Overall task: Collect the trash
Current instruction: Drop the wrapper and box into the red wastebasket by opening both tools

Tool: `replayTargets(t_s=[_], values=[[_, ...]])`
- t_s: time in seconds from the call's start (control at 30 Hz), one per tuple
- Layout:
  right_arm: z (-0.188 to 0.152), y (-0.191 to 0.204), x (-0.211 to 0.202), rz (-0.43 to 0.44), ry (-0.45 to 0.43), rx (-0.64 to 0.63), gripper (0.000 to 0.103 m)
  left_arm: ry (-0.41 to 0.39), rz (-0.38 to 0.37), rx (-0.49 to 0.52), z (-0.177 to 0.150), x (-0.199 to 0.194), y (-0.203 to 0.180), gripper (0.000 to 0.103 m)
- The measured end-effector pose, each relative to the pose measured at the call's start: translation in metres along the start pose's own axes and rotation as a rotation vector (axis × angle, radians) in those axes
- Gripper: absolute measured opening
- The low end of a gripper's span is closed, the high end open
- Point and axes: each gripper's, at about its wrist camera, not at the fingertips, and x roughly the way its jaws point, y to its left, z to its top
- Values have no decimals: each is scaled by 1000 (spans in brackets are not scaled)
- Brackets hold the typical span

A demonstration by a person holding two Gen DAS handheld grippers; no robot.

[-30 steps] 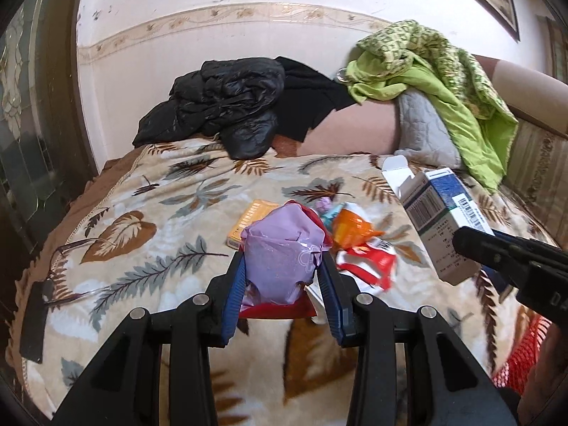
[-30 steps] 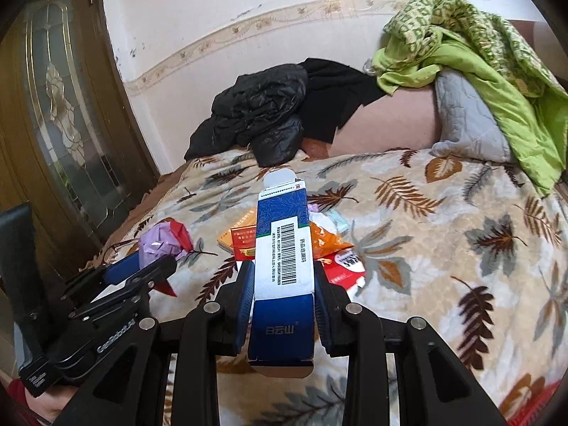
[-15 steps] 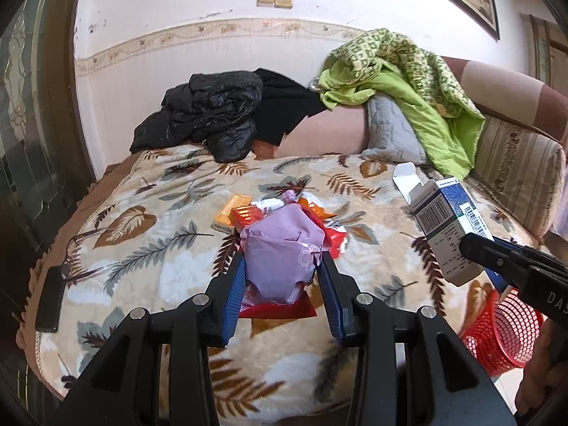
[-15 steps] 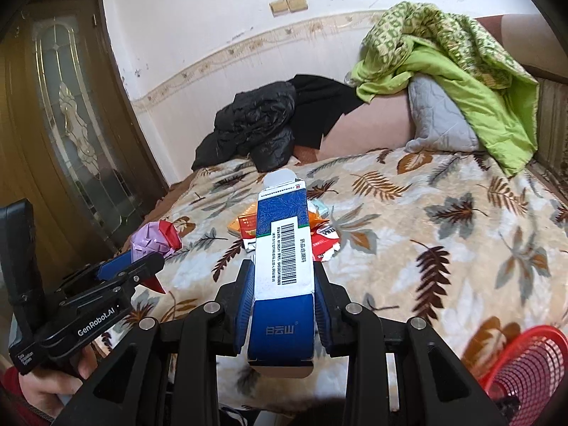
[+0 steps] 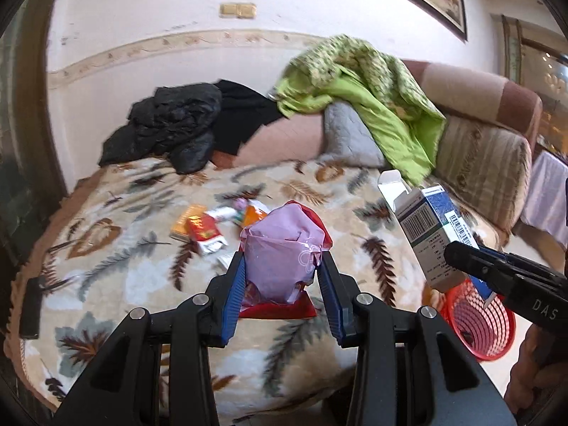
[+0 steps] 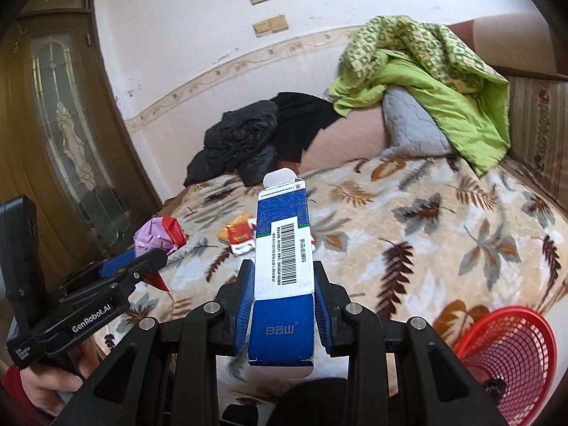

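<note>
My left gripper (image 5: 282, 266) is shut on a crumpled purple and red wrapper (image 5: 282, 248), held above the bed's near edge; it also shows in the right wrist view (image 6: 158, 236). My right gripper (image 6: 284, 277) is shut on a blue and white carton (image 6: 284, 248) with its top flap open; the carton shows in the left wrist view (image 5: 424, 234), above a red mesh basket (image 5: 477, 323). The basket stands on the floor at the bed's right front (image 6: 511, 355). More wrappers and small packets (image 5: 206, 229) lie in the middle of the bed (image 6: 239, 236).
The bed has a leaf-patterned blanket (image 5: 117, 259). A black jacket (image 5: 170, 127), a grey pillow (image 5: 348, 138) and a green quilt (image 5: 372, 96) lie at the headboard. A glazed wooden door (image 6: 60, 135) stands to the left.
Both grippers have pulled back from the bed with their loads. The red basket has come into view at the lower right, and the carton now hangs over it.
</note>
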Motion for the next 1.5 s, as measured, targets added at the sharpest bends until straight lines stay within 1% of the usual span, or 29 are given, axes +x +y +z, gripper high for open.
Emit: replayTargets(t_s=[0.17,0.4,0.53,0.7,0.77,0.9,0.97,1.07,1.2,1.23,1.3,1.37,1.43,1.5], values=[[-10,-36,-9,-56,18,63,34,26,-64,41,-3,17,-25,39],[-26,-96,-29,-157,40,164,34,67,-143,89,-5,39,-63,39],[-34,-122,-47,-215,35,210,34,93,-197,113,-5,50,-89,39],[-39,-154,-77,-286,14,260,34,109,-276,178,-4,59,-131,39],[-42,-165,-89,-316,7,277,34,115,-320,198,-4,62,-148,39],[-50,-185,-104,-359,13,328,34,180,-437,216,-6,74,-184,39],[-54,-192,-110,-371,17,345,34,209,-478,222,-8,79,-198,39],[-61,-202,-118,-392,22,364,34,243,-519,256,-18,85,-222,39],[-67,-213,-119,-406,34,387,35,303,-578,265,-27,98,-245,39],[-69,-216,-118,-409,41,392,36,321,-596,264,-29,101,-251,42],[-73,-222,-115,-422,72,403,37,347,-610,270,-32,108,-261,56],[-74,-227,-113,-427,78,420,44,355,-624,267,-34,111,-266,63],[-73,-228,-115,-431,74,418,45,353,-628,268,-34,110,-265,63],[-71,-227,-115,-431,70,408,45,336,-611,264,-33,108,-259,63]])
